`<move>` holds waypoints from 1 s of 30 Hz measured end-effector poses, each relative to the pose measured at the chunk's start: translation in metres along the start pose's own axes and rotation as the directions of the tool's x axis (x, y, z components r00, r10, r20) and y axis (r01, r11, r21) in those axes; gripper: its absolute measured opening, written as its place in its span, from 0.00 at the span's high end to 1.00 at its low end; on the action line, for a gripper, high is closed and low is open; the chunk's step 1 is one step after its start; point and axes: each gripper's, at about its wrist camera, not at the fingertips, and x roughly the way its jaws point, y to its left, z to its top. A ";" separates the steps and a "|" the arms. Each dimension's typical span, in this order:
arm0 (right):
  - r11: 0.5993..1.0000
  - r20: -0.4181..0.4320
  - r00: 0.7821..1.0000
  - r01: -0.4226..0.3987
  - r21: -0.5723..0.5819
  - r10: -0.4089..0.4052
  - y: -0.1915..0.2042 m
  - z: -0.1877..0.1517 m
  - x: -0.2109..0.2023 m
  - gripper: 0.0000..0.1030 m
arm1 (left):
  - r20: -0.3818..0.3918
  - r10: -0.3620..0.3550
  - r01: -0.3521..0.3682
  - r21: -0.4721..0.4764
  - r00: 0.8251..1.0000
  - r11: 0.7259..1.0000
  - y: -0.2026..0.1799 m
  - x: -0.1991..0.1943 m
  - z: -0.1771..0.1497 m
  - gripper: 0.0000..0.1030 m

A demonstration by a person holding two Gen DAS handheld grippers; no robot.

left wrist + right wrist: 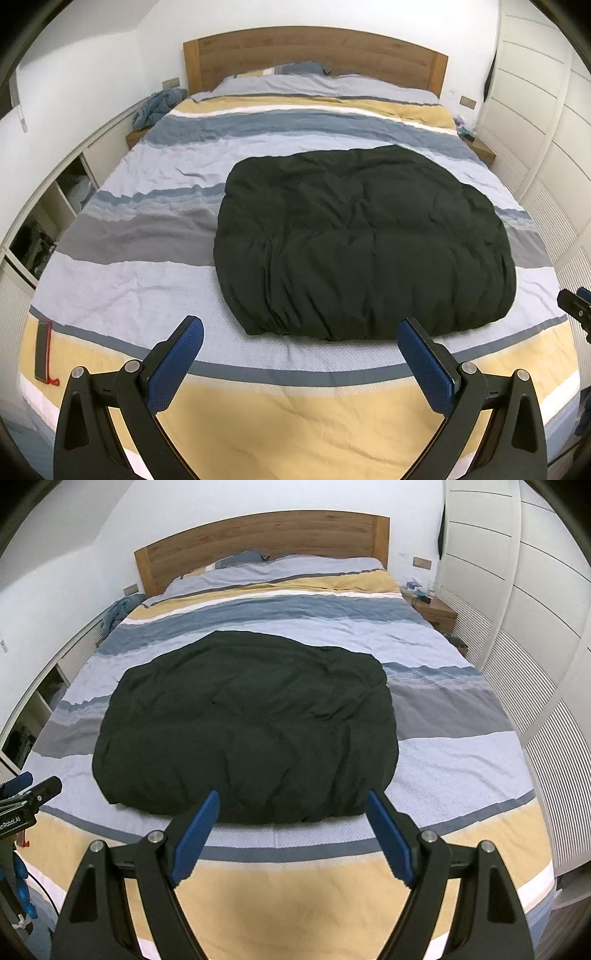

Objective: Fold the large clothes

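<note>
A large dark green garment (362,243) lies folded into a broad, rumpled rectangle on the striped bedspread (155,288). It also shows in the right wrist view (251,723). My left gripper (301,326) is open and empty, held above the foot of the bed, short of the garment's near edge. My right gripper (291,799) is open and empty, its fingertips just over the garment's near edge. The right gripper shows at the right edge of the left wrist view (576,306); the left gripper shows at the left edge of the right wrist view (26,790).
A wooden headboard (314,55) and pillows stand at the far end. A dark flat object with a red cord (43,350) lies on the bed's near left. White shelving (55,206) runs along the left, white wardrobes (535,646) along the right, with a nightstand (436,611).
</note>
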 end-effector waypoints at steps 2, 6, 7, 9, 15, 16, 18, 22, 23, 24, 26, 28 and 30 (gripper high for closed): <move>1.000 0.006 1.000 -0.006 -0.004 0.006 0.002 0.000 -0.007 0.21 | -0.007 0.001 0.000 0.006 1.000 1.000 -0.002 -0.006 0.000 0.00; 1.000 0.022 1.000 -0.015 -0.022 0.015 0.006 0.002 -0.022 0.21 | -0.010 -0.012 0.013 0.008 1.000 1.000 -0.004 -0.018 0.001 0.00; 1.000 0.025 1.000 -0.018 -0.022 0.019 0.006 0.003 -0.026 0.21 | -0.009 -0.014 0.014 0.007 1.000 1.000 -0.004 -0.020 0.002 0.00; 1.000 0.031 0.999 -0.024 -0.019 0.024 0.007 0.003 -0.032 0.21 | -0.004 -0.018 0.018 0.004 1.000 1.000 -0.004 -0.025 0.004 0.00; 0.999 0.046 0.999 -0.022 -0.039 0.023 0.008 0.004 -0.043 0.21 | 0.027 -0.006 0.005 0.010 1.000 1.000 -0.007 -0.040 0.008 0.00; 0.999 0.046 0.999 -0.020 -0.042 0.022 0.008 0.003 -0.043 0.21 | 0.031 -0.004 0.003 0.011 0.999 1.000 -0.007 -0.042 0.008 0.00; 0.999 0.043 0.999 -0.022 -0.039 0.024 0.007 0.002 -0.043 0.21 | 0.037 -0.002 0.001 0.011 0.999 1.000 -0.008 -0.046 0.008 0.00; 0.999 0.039 0.999 -0.023 -0.038 0.025 0.007 0.000 -0.045 0.21 | 0.046 0.014 -0.015 0.015 0.999 1.000 -0.010 -0.051 0.006 0.00; 0.999 0.040 0.999 -0.022 -0.041 0.024 0.007 0.000 -0.045 0.21 | 0.045 0.019 -0.019 0.016 0.999 1.000 -0.010 -0.052 0.005 0.00; 0.999 0.039 0.999 -0.022 -0.043 0.024 0.007 0.000 -0.045 0.21 | 0.045 0.020 -0.021 0.017 0.999 1.000 -0.009 -0.052 0.005 0.00; 0.999 0.040 0.999 -0.020 -0.048 0.022 0.008 -0.001 -0.046 0.21 | 0.043 0.030 -0.031 0.018 0.999 0.999 -0.009 -0.052 0.004 0.00; 0.998 0.040 0.999 -0.017 -0.053 0.019 0.010 -0.001 -0.046 0.21 | 0.040 0.035 -0.035 0.018 0.999 0.999 -0.009 -0.051 0.004 0.00; 0.998 0.041 0.999 -0.020 -0.055 0.022 0.011 -0.001 -0.047 0.21 | 0.038 0.037 -0.037 0.022 0.999 0.999 -0.009 -0.051 0.004 0.00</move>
